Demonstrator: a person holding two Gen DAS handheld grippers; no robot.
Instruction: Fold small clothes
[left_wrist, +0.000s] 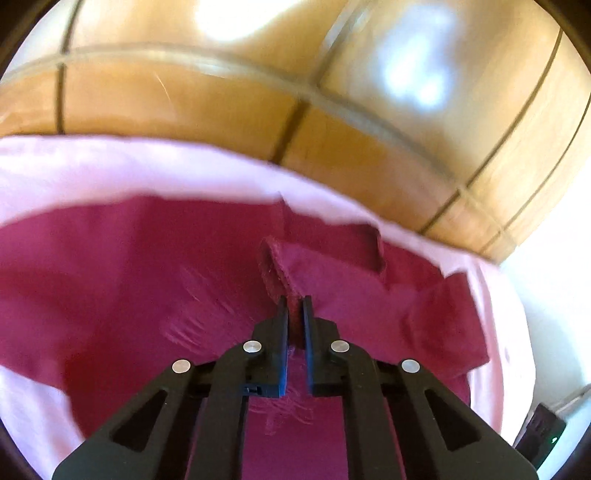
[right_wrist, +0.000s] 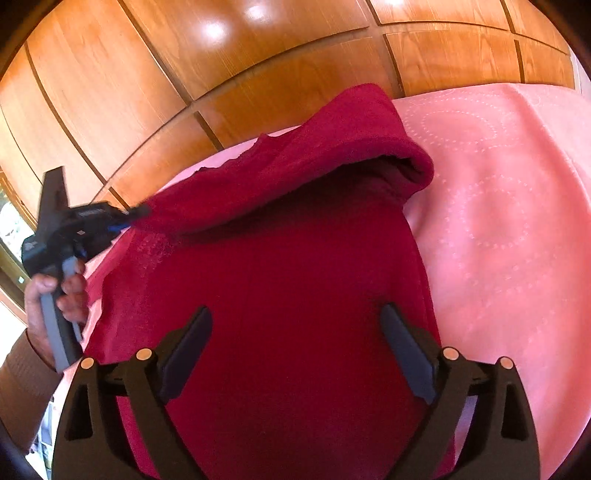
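Observation:
A dark red garment (right_wrist: 288, 280) lies spread on a pink bedspread (right_wrist: 498, 192). My left gripper (left_wrist: 295, 306) is shut on a raised fold of the red garment (left_wrist: 280, 269), which stands up from the flat cloth between the pads. In the right wrist view the left gripper (right_wrist: 138, 214) pinches the garment's left edge and holds that side lifted, with a sleeve-like roll (right_wrist: 406, 162) arching over the rest. My right gripper (right_wrist: 295, 325) is open just above the garment's near part, with nothing pinched between its fingers (right_wrist: 406, 354).
Wooden wardrobe panels (right_wrist: 258, 66) rise right behind the bed's far edge. A person's hand (right_wrist: 62, 295) in a brown sleeve holds the left gripper's handle. Bare pink bedspread stretches to the right. A dark device (left_wrist: 543, 428) lies past the bed's right edge.

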